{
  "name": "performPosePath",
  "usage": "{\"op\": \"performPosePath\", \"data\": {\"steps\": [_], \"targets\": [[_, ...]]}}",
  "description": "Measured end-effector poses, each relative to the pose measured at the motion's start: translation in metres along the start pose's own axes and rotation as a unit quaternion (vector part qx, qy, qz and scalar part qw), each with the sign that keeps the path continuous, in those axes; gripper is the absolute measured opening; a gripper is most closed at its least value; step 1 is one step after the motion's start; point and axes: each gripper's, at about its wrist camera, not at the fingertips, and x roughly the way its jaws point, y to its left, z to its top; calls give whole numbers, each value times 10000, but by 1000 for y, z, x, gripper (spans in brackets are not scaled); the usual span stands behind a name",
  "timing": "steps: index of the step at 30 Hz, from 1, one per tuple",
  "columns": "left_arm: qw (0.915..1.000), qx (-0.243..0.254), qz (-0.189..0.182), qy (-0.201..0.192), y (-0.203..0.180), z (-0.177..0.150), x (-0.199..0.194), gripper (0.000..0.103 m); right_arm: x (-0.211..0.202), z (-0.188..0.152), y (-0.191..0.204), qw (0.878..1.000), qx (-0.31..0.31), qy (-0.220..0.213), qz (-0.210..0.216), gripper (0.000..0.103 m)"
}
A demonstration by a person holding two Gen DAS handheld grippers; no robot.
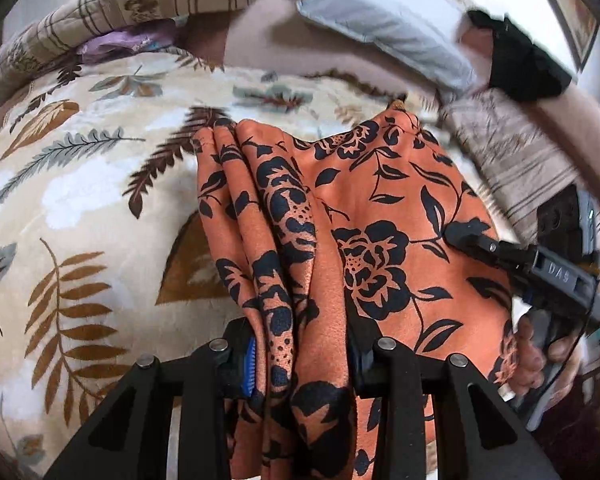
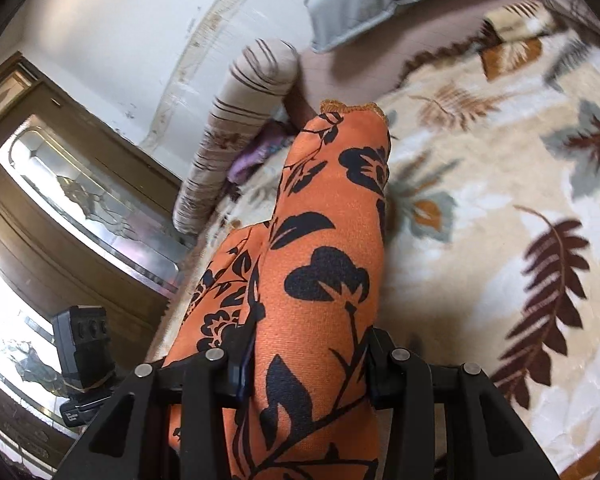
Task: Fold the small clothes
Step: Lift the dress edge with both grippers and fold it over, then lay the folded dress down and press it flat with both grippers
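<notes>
An orange garment with a black flower print (image 1: 384, 216) hangs between both grippers above the leaf-patterned bedspread (image 1: 80, 208). My left gripper (image 1: 302, 356) is shut on a bunched, pleated edge of it. My right gripper shows at the right of the left wrist view (image 1: 466, 234), shut on the garment's other side, with a hand on its handle. In the right wrist view the garment (image 2: 332, 248) fills the jaws of my right gripper (image 2: 308, 364) and drapes forward over the bedspread (image 2: 500, 184).
A grey pillow (image 1: 384, 28) and a striped beige quilt (image 1: 140, 4) lie at the head of the bed. A black item (image 1: 528, 64) sits at the far right. A wooden cabinet with glass doors (image 2: 60, 200) stands beside the bed.
</notes>
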Motion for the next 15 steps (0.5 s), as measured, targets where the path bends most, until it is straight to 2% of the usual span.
{"op": "performPosePath", "data": {"steps": [2, 3, 6, 7, 11, 12, 15], "targets": [[9994, 120, 234, 221, 0, -6, 13, 37, 15, -6, -16, 9993, 199, 328, -44, 43], [9987, 132, 386, 292, 2, -10, 19, 41, 21, -7, -23, 9985, 218, 467, -195, 44], [9987, 172, 417, 226, 6, -12, 13, 50, 24, -7, -37, 9959, 608, 644, -209, 56], [9984, 198, 497, 197, 6, -11, 10, 51, 20, -4, -39, 9951, 717, 637, -254, 57], [9964, 338, 781, -52, 4, -11, -9, 51, -10, 10, -31, 9959, 639, 113, -632, 59], [9952, 409, 869, -184, 2, -12, -18, 51, -21, 14, -24, 9959, 475, -152, -760, 59], [9904, 567, 1207, -354, -2, -17, -31, 51, -28, 19, -3, 9957, 41, -490, -779, 59]]}}
